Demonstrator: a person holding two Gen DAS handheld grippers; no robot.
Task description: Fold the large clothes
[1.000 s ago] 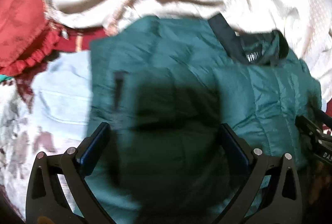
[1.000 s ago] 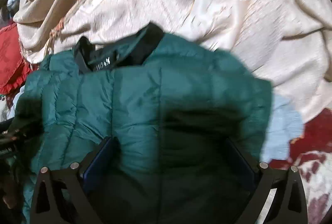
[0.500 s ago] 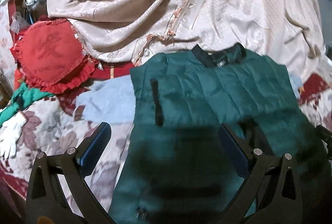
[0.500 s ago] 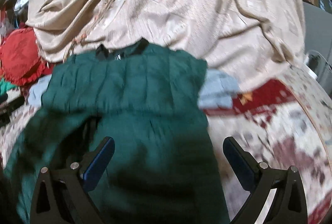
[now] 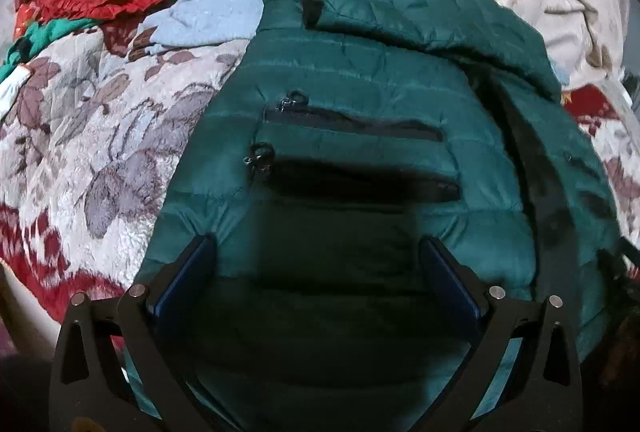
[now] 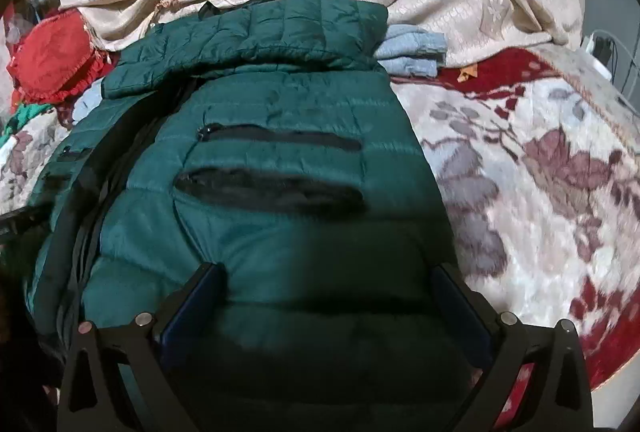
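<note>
Both hand-held grippers, left (image 5: 318, 268) and right (image 6: 330, 296), are hovering with jaws spread wide, the green jacket (image 5: 360, 103) lying just ahead on the floral blanket (image 6: 520, 167).

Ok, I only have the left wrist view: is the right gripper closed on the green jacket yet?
Observer: No. The right gripper is open, with its fingers spread over the lower part of the green jacket.
Operator: What is past the jacket's right edge?
Observer: Bare floral blanket, and a folded light blue cloth beside the jacket's folded-over top.
</note>
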